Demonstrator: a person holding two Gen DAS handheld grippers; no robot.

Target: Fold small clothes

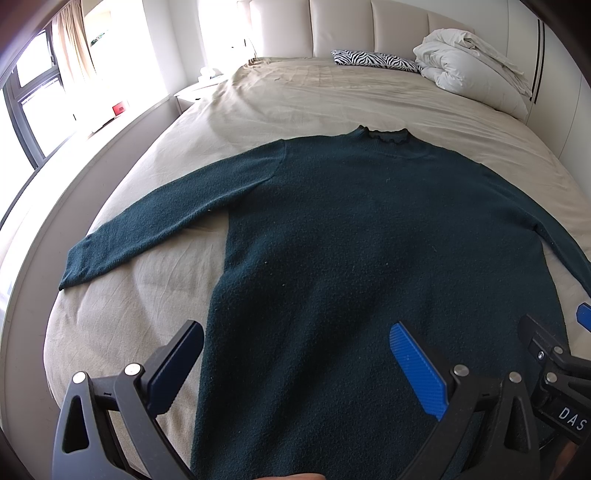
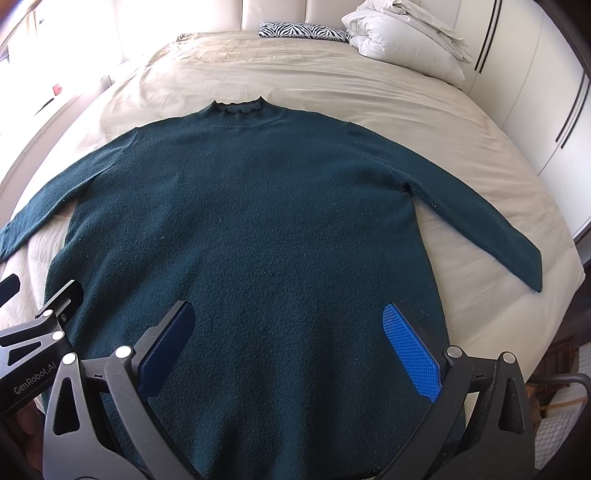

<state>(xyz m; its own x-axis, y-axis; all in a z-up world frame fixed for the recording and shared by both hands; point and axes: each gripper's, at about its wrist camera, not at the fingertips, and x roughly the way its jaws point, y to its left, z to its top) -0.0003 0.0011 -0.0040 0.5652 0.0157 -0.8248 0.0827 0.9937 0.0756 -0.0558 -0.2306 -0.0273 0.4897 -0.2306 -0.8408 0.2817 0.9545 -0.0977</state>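
One dark teal sweater (image 2: 251, 236) flat on bed (image 2: 314, 77), sleeves spread.

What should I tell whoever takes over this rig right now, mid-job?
Left claw: open, empty, over the sweater's lower left part.
Right claw: open, empty, over the lower right part.
Sweater: dark green, spread flat on the bed, collar pointing away, left sleeve and right sleeve both laid outward.
Done: garment appears laid out; no fold visible.
Left: likely fold each sleeve inward, then fold the body. Folded bedding and a zebra-print pillow sit at the headboard end, apart from the sweater.
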